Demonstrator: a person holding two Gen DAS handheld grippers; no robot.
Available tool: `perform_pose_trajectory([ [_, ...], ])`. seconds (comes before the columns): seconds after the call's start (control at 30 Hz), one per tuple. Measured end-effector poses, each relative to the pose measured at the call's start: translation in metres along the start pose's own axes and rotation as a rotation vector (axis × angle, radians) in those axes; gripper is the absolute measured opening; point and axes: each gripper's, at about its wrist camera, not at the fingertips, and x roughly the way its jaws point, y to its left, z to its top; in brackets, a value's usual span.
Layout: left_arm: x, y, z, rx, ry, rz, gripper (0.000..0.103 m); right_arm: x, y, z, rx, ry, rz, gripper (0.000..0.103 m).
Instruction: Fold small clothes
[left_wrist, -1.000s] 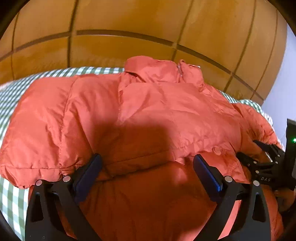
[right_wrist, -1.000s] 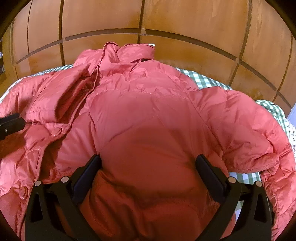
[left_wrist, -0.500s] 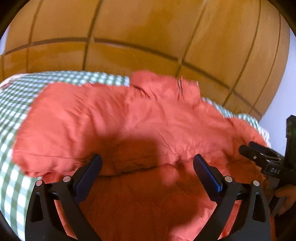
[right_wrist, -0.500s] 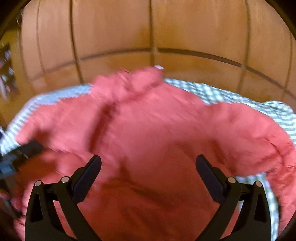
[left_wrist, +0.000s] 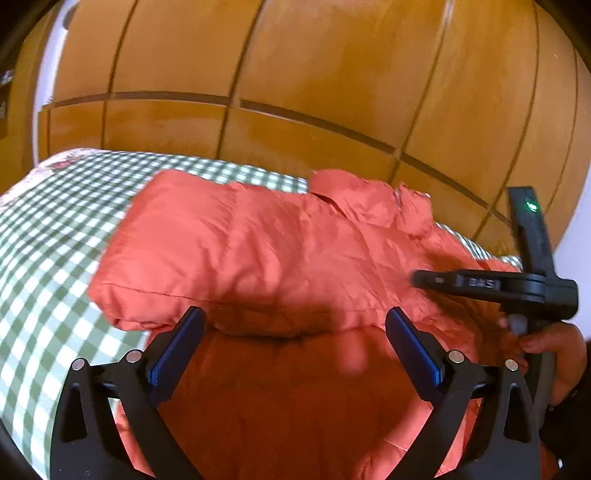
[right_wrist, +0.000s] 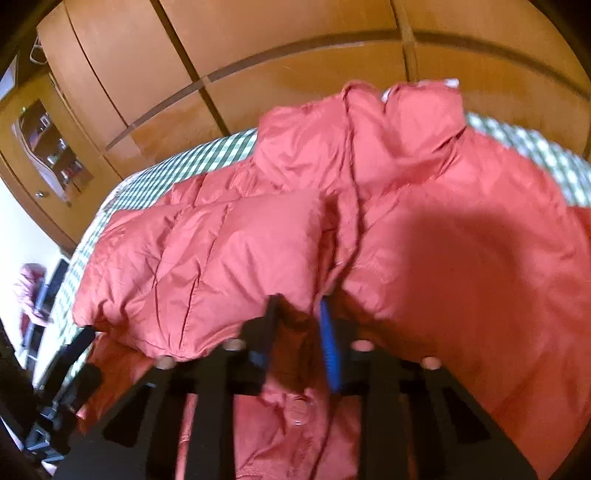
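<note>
Fabric of the red puffer jacket, spread collar-away on the checked bedcover ahead of both tools, is pinched near its middle by the right gripper, while the wide-open left gripper is held empty just above its near hem.

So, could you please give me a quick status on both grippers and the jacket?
Left gripper open, over the jacket. Right gripper shut on jacket fabric. Jacket lying on the checked bedcover. Nothing in the way.
</note>
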Motion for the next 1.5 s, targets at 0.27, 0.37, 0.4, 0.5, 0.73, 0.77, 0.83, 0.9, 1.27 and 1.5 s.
perform_pose_trajectory([
  [0.27,0.0,0.039,-0.003,-0.2,0.01,0.075,0.098,-0.032,-0.042,0.002,0.083,-0.104,0.171,0.029],
  [0.37,-0.017,0.05,-0.006,-0.249,-0.044,0.139,0.098,-0.03,-0.025,0.011,-0.007,-0.101,0.177,0.072],
  [0.4,-0.02,0.053,-0.006,-0.258,-0.048,0.153,0.098,-0.018,-0.017,0.016,-0.032,-0.051,0.134,0.065],
  [0.5,-0.016,0.063,-0.01,-0.283,0.003,0.173,0.098,0.014,-0.008,0.019,-0.063,0.067,0.073,0.033],
  [0.73,-0.013,0.079,-0.016,-0.342,0.071,0.159,0.098,-0.034,-0.012,0.021,-0.107,-0.124,-0.026,0.002],
  [0.77,-0.011,0.079,-0.014,-0.339,0.088,0.161,0.098,-0.037,-0.02,0.021,-0.097,-0.143,-0.065,0.002],
  [0.83,-0.006,0.08,-0.008,-0.343,0.103,0.168,0.098,-0.032,-0.045,0.018,-0.044,-0.128,-0.11,0.002],
  [0.9,0.006,0.083,0.003,-0.343,0.137,0.178,0.098,-0.019,-0.062,0.008,-0.005,-0.09,-0.092,0.002],
  [1.27,0.044,0.106,0.056,-0.237,0.047,0.388,0.097,0.001,-0.018,-0.025,-0.209,-0.097,-0.149,0.004],
  [1.5,0.042,0.125,0.039,-0.201,0.215,0.322,0.097,0.018,-0.01,-0.028,-0.233,-0.046,-0.249,0.004],
])
